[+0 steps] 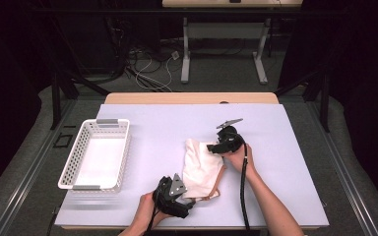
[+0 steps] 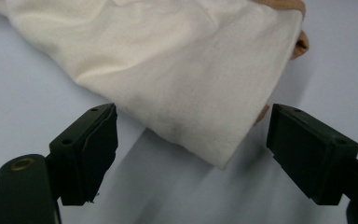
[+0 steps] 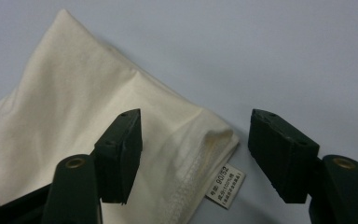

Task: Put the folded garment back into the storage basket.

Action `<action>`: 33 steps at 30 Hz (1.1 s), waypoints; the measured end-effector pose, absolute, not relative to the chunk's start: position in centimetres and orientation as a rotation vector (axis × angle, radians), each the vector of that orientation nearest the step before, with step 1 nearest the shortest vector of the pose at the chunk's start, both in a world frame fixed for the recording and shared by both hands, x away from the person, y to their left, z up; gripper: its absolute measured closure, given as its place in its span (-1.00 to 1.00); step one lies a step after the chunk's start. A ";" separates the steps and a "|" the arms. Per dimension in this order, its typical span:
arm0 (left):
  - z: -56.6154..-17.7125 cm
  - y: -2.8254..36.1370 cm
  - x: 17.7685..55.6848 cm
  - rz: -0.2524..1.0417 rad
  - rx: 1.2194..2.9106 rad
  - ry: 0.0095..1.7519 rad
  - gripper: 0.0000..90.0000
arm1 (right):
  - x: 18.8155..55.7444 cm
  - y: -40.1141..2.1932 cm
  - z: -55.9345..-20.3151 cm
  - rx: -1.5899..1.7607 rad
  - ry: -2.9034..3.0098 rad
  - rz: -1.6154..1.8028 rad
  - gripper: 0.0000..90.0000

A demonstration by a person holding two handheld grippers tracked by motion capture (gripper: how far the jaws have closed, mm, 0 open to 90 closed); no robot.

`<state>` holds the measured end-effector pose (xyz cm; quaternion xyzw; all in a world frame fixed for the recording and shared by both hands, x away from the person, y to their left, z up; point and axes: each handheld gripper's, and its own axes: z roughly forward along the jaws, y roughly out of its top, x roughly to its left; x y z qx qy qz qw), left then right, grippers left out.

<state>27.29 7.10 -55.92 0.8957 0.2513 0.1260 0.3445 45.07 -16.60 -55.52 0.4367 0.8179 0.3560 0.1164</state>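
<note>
Both tongs open, nothing held: left gripper [image 1: 186,204] & right gripper [image 1: 211,146] sit at opposite ends of the cream cloth [image 1: 202,167].
Cloth looks soft, light, floppy; corner lies btwn each pair of jaws, so best pinch hem by the tag [image 3: 225,185].

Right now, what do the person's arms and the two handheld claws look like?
Both forearms are bare, no sleeves showing. The left claw and right claw are black handheld units, each topped by a grey three-cornered plate and trailing a black cable. Up close, the jaws are blocky black pads with small screw holes and a brass-coloured pivot.
</note>
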 end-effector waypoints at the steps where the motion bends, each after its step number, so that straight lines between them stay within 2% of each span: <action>1: -56.0 7.1 27.3 0.316 2.327 0.658 -0.55 | 45.1 -16.6 -55.6 1.272 2.403 1.023 -0.19; 7: -56.1 7.1 27.1 0.298 2.309 0.691 -0.45 | 44.8 -16.1 -55.5 1.278 2.401 0.965 0.02; 14: -56.1 6.9 27.0 0.276 2.280 0.735 -0.12 | 44.4 -15.8 -55.4 1.273 2.416 0.985 0.45; 18: -56.1 6.8 27.1 0.288 2.267 0.740 0.10 | 44.2 -15.8 -55.4 1.291 2.440 0.997 0.78; 23: -56.1 6.7 27.0 0.283 2.256 0.736 0.49 | 44.0 -15.7 -55.4 1.286 2.435 1.023 0.87; 25: -56.1 6.7 27.1 0.280 2.256 0.731 0.58 | 43.9 -15.9 -55.5 1.289 2.424 1.021 0.89; 33: -56.0 7.1 27.2 0.270 2.212 0.742 0.72 | 43.5 -16.0 -55.3 1.292 2.360 1.071 0.90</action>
